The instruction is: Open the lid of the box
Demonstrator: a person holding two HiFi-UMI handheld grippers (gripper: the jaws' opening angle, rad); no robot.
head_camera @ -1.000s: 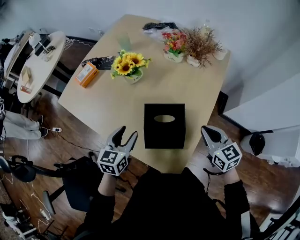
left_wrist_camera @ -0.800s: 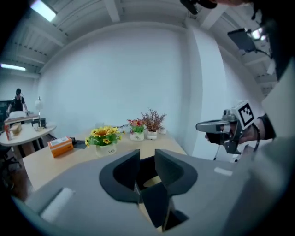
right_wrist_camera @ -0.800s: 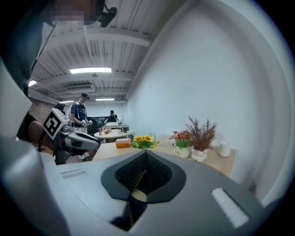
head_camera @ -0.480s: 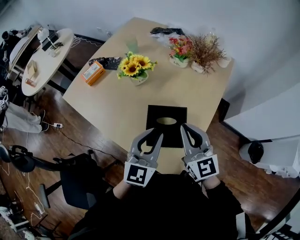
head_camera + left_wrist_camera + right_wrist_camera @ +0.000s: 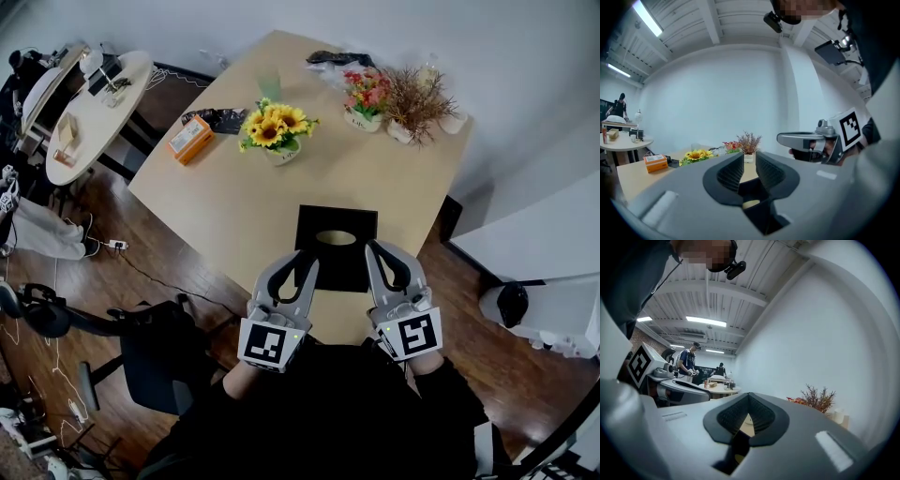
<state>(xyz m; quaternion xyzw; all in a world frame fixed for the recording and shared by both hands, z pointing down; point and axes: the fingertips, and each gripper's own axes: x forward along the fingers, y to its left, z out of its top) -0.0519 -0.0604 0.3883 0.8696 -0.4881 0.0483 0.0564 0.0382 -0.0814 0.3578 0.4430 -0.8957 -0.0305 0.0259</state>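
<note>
A black cube box (image 5: 336, 220) with an oval hole in its lid stands near the front edge of the wooden table (image 5: 234, 197). My left gripper (image 5: 308, 260) hovers over the box's near left edge. Its jaws are closing, a narrow gap still shows between the pads, and nothing is between them. In the left gripper view the box (image 5: 751, 188) lies low behind that gap. My right gripper (image 5: 372, 247) is shut and empty, its tips over the box's near right edge. It also shows in the left gripper view, with its jaws pointing left.
A sunflower pot (image 5: 277, 131), an orange packet (image 5: 190, 139), a red flower pot (image 5: 366, 98) and a dried plant (image 5: 412, 98) stand further back on the table. A round side table (image 5: 89, 108) is at the left, a black chair (image 5: 155, 352) beside me.
Both grippers have come in from either side of the box to its near edge. The left jaws have narrowed from wide open to a slim gap; the right stayed shut.
</note>
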